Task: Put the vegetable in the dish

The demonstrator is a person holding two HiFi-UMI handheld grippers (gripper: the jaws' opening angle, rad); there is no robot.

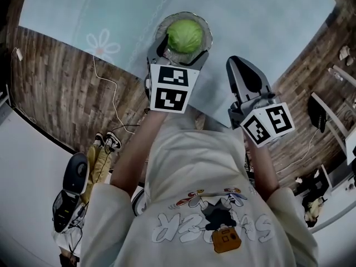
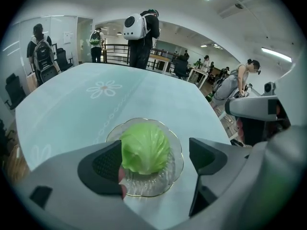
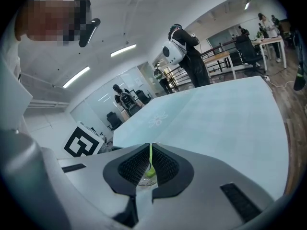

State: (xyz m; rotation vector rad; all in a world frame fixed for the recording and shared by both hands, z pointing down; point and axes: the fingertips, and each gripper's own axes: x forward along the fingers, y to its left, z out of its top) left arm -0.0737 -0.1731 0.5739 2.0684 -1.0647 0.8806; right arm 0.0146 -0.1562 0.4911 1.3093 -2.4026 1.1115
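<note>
Wide pale-blue table point(image 1: 267, 15) w/ white flower print: smooth-looking, so risk of skidding the clear scalloped glass dish point(image 1: 207, 31) toward the near edge w/ any knock.

Left hand-held gripper point(image 2: 156, 159), grey w/ black pads: jaws wide apart, straddling the round pale-green cabbage point(image 1: 185, 35), clamped on nothing. Left pad v. close to the leaves, contact unclear. Likely hazard on pulling away: catching a leaf or the rim and rolling the veg out.

Right hand-held gripper point(image 3: 149, 163): jaws together, empty, off to the side by the table edge.

Dish: holds one item only.

Cabbage: already inside, resting mid-dish.
</note>
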